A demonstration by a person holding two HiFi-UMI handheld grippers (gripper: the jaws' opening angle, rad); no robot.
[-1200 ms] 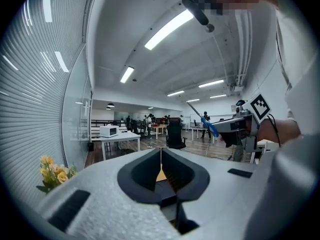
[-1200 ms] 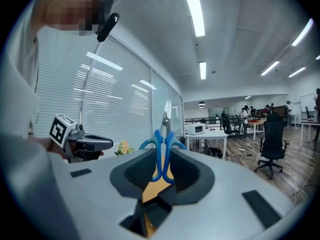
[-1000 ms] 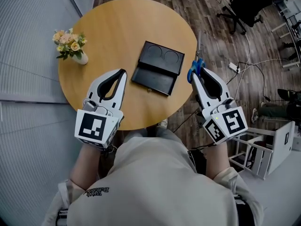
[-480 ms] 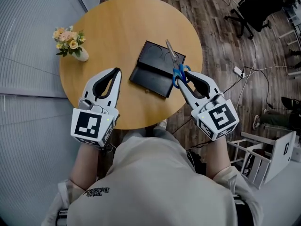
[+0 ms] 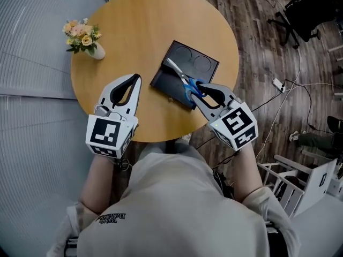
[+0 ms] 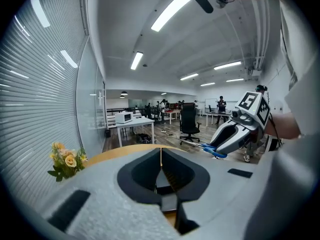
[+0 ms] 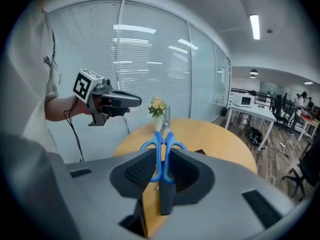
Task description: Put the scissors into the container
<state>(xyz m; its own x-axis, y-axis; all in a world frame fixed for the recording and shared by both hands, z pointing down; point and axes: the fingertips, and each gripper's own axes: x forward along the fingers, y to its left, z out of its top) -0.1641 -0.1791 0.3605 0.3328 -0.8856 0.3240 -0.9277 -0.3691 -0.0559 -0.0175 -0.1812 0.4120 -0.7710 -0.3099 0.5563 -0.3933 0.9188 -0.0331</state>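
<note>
Blue-handled scissors (image 5: 184, 81) with silver blades are clamped by their handles in my right gripper (image 5: 195, 90), which is shut on them. The blades point up-left over the black container (image 5: 201, 64), a flat rectangular tray with two round recesses that lies on the round wooden table (image 5: 139, 25). In the right gripper view the scissors (image 7: 161, 146) stand between the jaws, blades aimed at the flowers. My left gripper (image 5: 137, 80) hovers over the table's near left part, shut with nothing in it; its closed jaws (image 6: 160, 156) show in the left gripper view.
A small white vase of flowers (image 5: 84, 36) stands at the table's left edge. Window blinds run along the left. Right of the table lie wooden floor, cables (image 5: 289, 84) and an office chair (image 5: 305, 15). A white rack (image 5: 300, 183) stands lower right.
My right gripper has carried the scissors leftward from beyond the table's right edge to over the container, and the blades have swung from pointing up to pointing up-left. The left gripper stayed put.
</note>
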